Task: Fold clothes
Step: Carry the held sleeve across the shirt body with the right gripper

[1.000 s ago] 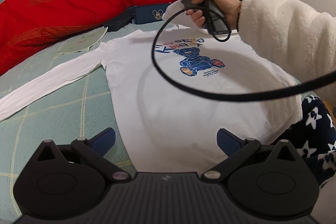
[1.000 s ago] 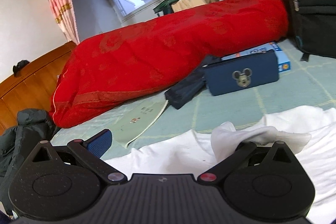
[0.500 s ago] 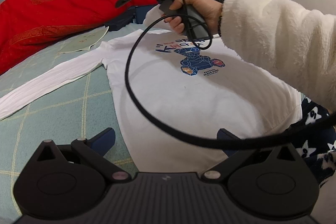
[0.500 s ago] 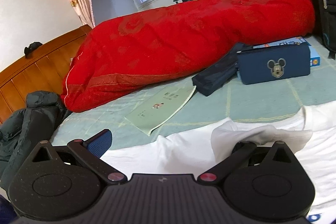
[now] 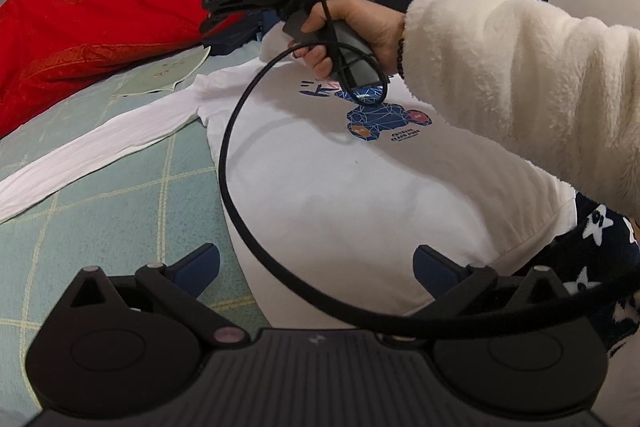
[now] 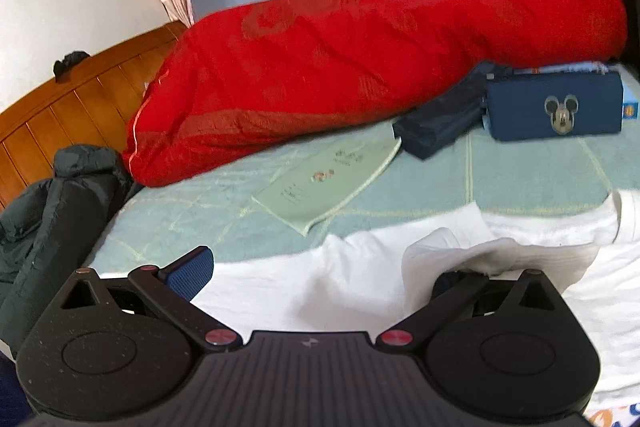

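Item under work: white long-sleeved shirt (image 5: 320,187) with a blue bear print, laid face up on the green checked bed (image 5: 120,219). The body lies flat, and the left sleeve (image 5: 100,147) is stretched straight out to the side, not yet folded.

Right claw (image 6: 320,269): its fingers are seen spread apart. A bunched fold of white cloth (image 6: 480,255) — judged to be the shirt's other sleeve — is draped over one finger, not pinched between the two.

Change noted over the last second: the right claw has been carried across the shirt's chest toward the left shoulder, and the cloth has stayed hooked on its finger throughout. The black cable (image 5: 228,155) has swung with it and now loops low over the shirt. This is read as the sleeve being brought inward over the body, an early fold.

Left claw (image 5: 316,263): its fingers are spread, nothing between them. It is held above the shirt's hem and has not shifted.

Risk: a merely draped sleeve may slip off before it is laid down. The cable could drag the flat cloth.

A pale green booklet (image 6: 328,183) lies beyond the shoulder, clear of the shirt — no obstruction expected.
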A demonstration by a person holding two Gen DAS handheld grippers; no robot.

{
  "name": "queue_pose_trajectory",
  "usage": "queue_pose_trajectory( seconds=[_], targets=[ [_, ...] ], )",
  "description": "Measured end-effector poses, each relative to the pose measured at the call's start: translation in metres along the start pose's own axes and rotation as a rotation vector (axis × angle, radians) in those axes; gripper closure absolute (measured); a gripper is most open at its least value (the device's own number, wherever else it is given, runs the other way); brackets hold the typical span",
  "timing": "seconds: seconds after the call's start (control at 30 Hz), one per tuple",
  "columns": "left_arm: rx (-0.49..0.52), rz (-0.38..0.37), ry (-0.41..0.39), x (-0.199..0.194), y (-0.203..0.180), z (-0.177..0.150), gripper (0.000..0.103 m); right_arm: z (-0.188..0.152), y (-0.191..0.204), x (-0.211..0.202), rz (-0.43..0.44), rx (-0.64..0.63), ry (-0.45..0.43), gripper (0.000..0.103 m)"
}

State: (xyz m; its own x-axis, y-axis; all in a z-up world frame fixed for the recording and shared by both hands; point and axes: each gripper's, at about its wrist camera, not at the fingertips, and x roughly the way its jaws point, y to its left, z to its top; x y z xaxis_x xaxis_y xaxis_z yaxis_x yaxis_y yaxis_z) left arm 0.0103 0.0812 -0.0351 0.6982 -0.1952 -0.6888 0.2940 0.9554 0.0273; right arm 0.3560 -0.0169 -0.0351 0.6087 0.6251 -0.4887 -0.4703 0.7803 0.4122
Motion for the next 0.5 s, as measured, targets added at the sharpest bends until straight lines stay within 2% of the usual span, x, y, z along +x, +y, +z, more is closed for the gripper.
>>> queue_pose_trajectory(
  seconds=[0.13,0.5],
  targets=[
    [0.003,0.001,-0.003,-0.002,-0.001,0.001,0.001,-0.012,-0.014,0.008,0.029,0.077,0.069,0.0],
    [0.023,-0.003,-0.011,-0.01,-0.012,-0.002,0.001,-0.026,-0.042,-0.022,0.092,0.199,0.221,0.0]
  ],
)
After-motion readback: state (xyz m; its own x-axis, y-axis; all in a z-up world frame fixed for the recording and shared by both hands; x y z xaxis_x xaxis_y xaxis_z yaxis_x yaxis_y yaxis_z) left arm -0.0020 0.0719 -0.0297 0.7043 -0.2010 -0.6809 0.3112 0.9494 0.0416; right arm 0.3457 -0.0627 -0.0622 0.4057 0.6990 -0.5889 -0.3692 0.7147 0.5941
